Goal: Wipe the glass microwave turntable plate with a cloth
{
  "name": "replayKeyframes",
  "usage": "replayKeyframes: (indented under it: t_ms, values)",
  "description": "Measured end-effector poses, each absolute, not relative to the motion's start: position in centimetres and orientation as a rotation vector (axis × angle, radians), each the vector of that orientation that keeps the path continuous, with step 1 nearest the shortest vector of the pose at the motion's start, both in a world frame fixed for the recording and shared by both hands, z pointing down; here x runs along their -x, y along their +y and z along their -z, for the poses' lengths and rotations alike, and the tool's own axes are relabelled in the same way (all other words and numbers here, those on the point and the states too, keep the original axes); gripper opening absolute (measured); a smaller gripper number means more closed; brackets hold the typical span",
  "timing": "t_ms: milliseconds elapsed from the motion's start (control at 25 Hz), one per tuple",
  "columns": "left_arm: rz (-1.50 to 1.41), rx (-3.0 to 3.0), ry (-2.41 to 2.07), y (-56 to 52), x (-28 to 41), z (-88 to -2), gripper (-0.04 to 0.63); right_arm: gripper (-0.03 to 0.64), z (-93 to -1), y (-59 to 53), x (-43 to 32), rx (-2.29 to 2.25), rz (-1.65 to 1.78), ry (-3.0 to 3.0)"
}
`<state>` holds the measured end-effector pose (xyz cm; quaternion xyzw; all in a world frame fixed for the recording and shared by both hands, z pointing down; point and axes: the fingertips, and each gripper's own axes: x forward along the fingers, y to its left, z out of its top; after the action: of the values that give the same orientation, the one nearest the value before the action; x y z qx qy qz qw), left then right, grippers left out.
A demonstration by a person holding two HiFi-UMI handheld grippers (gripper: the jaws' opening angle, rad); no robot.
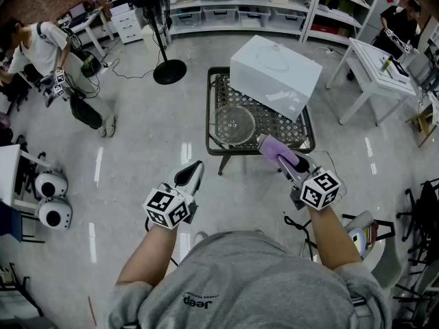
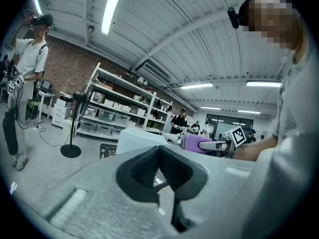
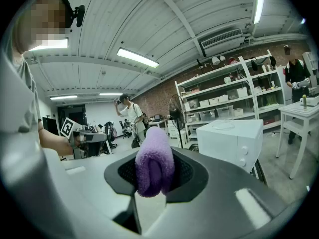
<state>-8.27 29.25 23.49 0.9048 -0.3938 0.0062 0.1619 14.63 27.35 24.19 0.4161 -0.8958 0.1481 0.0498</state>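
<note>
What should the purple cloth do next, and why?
Probably ease the right hand-held gripper forward and down: it grips the purple cloth, which seems just short of the glass plate on the mesh table.

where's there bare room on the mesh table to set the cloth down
Bare mesh shows on the mesh table right of the glass turntable plate, in front of the white microwave, and in a narrow strip behind the plate at the rear left. The microwave fills the rear right; the plate takes the front left.
</note>
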Motion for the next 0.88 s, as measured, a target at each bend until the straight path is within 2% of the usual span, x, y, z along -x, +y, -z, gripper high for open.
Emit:
replayKeyframes:
  t_ms: [520, 880]
  values:
    - [-0.024, -2.592, -1.115, 28.3, 7.4, -23.6, -0.002, 0.106, -24.3, 26.4, -15.1, -1.259, -0.452, -2.732]
    - [-0.033, -2.587, -1.209, 28.2, 3.6, -22.9, -0.002, 0.109, -23.5, 25.3, -18.9, -1.193, -0.456, -2.800]
